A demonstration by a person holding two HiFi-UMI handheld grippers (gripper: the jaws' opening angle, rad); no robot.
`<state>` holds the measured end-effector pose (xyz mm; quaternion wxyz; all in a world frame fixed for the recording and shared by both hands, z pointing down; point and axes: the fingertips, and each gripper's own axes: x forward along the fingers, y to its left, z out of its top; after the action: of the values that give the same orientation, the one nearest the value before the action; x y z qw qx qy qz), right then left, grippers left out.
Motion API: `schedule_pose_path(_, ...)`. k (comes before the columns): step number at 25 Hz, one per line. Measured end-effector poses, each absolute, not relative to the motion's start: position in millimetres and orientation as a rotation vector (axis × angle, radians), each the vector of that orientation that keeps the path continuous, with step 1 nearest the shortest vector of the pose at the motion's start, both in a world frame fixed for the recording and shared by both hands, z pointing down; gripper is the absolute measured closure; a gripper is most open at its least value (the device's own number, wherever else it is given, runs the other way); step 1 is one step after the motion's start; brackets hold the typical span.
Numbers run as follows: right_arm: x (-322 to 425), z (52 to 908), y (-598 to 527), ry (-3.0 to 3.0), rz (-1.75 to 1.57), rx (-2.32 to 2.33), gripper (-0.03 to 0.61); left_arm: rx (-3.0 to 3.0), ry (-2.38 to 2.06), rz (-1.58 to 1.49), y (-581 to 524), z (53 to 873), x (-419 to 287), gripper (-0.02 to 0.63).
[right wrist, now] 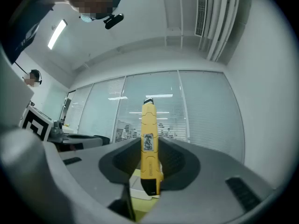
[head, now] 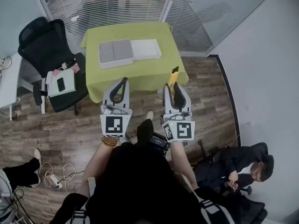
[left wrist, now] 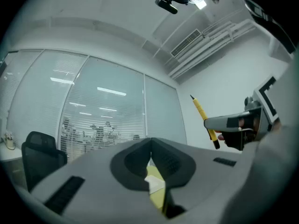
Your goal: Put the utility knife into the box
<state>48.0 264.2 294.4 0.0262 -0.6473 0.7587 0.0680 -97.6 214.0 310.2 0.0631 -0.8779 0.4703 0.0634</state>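
Note:
A yellow utility knife point(head: 174, 74) stands upright between the jaws of my right gripper point(head: 173, 86), which is shut on its lower body. In the right gripper view the knife point(right wrist: 149, 125) rises well above the gripper point(right wrist: 149, 143), blade end up. My left gripper point(head: 124, 81) hangs beside it with its jaws together and nothing in them; in its own view its tips point(left wrist: 150, 140) meet. Both grippers hover in front of the near edge of the green table point(head: 154, 76). On that table lies the open box: a grey tray point(head: 116, 52) with its white lid point(head: 146, 49) to the right.
A black office chair point(head: 44, 45) with a white item on its seat point(head: 60, 82) stands left of the table. A white desk point(head: 7, 78) is at the far left. Cables point(head: 51, 176) lie on the wood floor. A person point(head: 243, 167) sits at lower right. Glass walls with blinds are behind.

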Motion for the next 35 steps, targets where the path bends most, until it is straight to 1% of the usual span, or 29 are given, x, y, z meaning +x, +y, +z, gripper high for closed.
schedule_pose_path(4,49,296,264,2.362,0.194,-1.966,0.468,-2.66,1.426,0.212,215,310,-94,0.601)
schedule_pose_path(10,54,299,253,2.376,0.162,-1.943,0.468,-2.673,1.41,0.109,204,324,-89,0.601)
schedule_pose_path(18,65,308,241,2.371,0.151,-1.956,0.468,-2.681,1.407,0.085,192,337,-86,0.601)
schedule_pose_path(25,90,304,198,2.375,0.111,-1.967,0.468,-2.703,1.438,0.107,153,332,-69,0.601)
schedule_pose_path(29,97,304,184,2.373,0.113,-1.974,0.468,-2.714,1.426,0.026,141,344,-66,0.601)
schedule_pose_path(35,120,309,159,2.356,0.099,-2.006,0.468,-2.742,1.429,0.0,115,354,-50,0.601)
